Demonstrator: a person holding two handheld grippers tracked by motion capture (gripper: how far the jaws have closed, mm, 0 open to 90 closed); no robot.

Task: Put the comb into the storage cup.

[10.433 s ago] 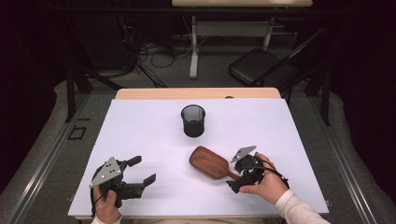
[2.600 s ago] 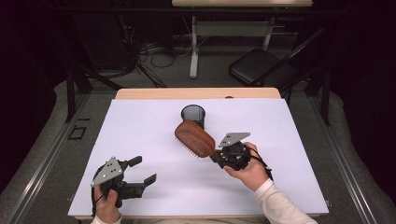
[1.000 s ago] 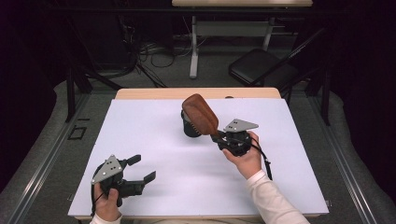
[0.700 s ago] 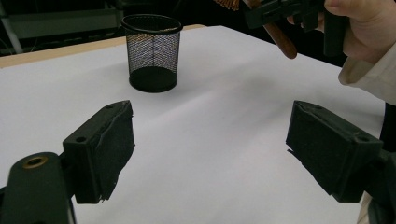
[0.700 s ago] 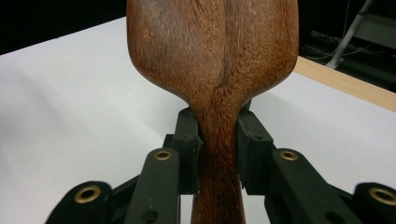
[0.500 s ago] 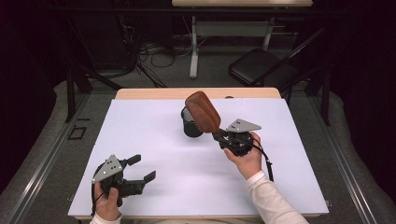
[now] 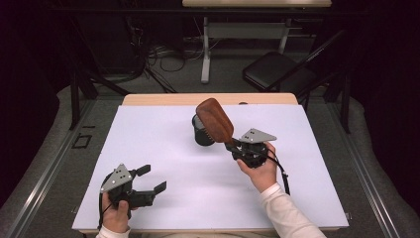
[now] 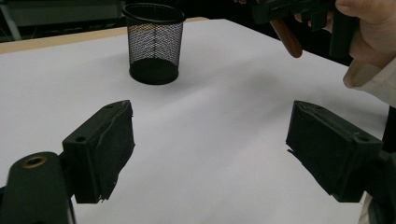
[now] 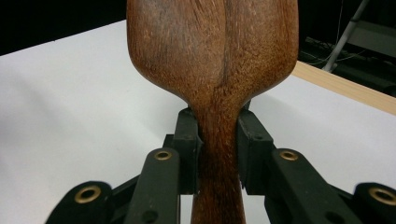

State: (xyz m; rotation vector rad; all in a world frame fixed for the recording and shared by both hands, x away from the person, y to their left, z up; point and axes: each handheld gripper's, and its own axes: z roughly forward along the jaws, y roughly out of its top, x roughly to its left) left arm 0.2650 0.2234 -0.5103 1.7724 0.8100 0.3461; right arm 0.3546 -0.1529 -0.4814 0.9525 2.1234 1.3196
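While my right claw clamps its handle, the wooden hairbrush tilts up beyond it, above the mesh cup.

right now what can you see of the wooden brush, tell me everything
The wooden brush has a broad, rounded, reddish-brown head of grained wood that narrows to a slim handle. Dark bristles show along the head's underside in the high view. It is held off the table, tilted head-up over the black mesh cup. The right gripper clamps the handle just below the head, one pad on each side. Nothing else touches it.

Hairbrush now raised above cup
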